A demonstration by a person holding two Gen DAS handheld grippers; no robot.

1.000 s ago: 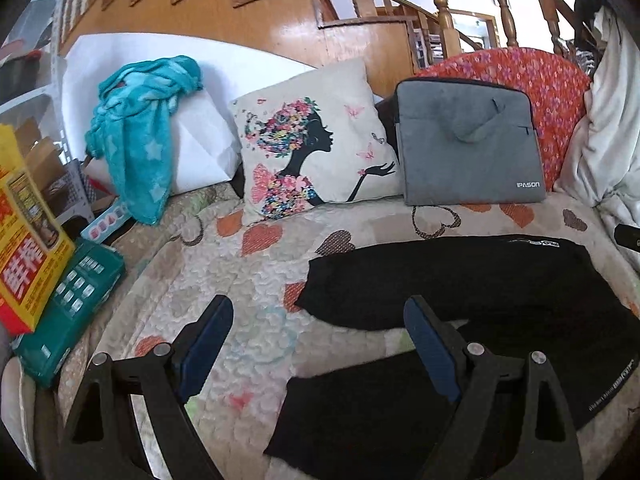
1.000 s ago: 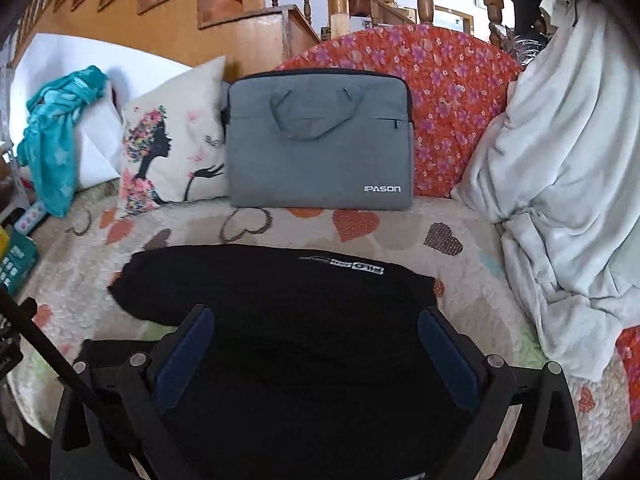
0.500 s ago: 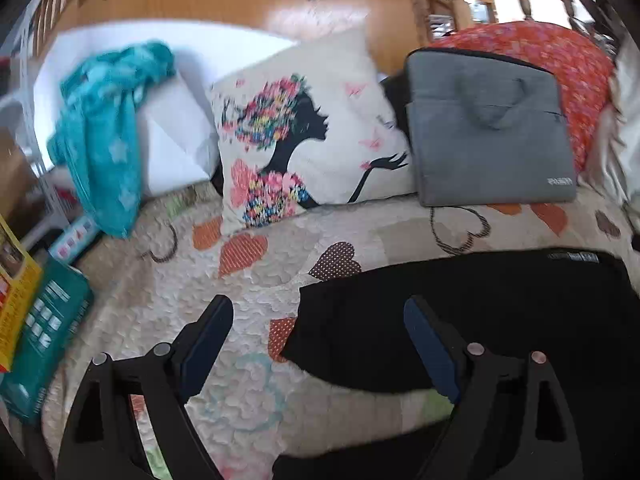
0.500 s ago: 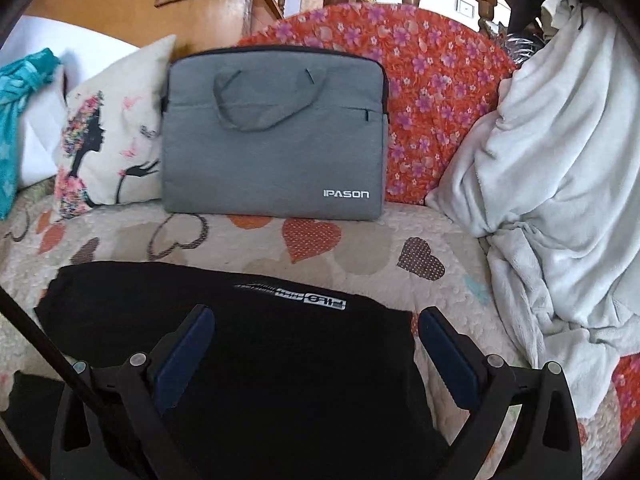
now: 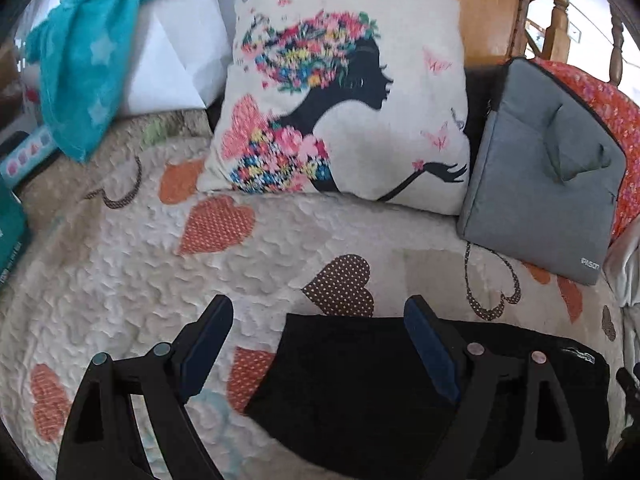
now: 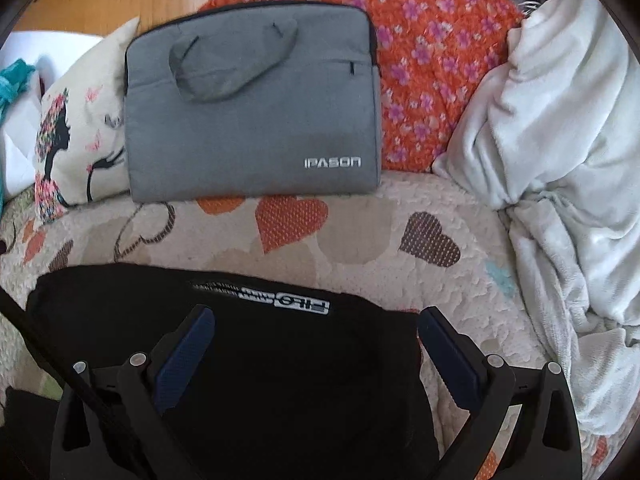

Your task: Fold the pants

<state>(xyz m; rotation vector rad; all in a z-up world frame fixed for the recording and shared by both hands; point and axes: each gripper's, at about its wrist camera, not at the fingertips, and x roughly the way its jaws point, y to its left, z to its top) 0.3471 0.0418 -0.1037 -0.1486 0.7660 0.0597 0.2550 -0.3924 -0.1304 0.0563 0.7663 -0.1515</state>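
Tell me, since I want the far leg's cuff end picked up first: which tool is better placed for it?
Probably the left tool: it is open with the black pants' cuff end lying between its fingers. The right tool, also open, sits over the waistband label end instead.

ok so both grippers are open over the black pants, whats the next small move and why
Probably lower both and close on the far edge: the left gripper and right gripper hang open above the black pants, which lie flat on the quilt ungripped.
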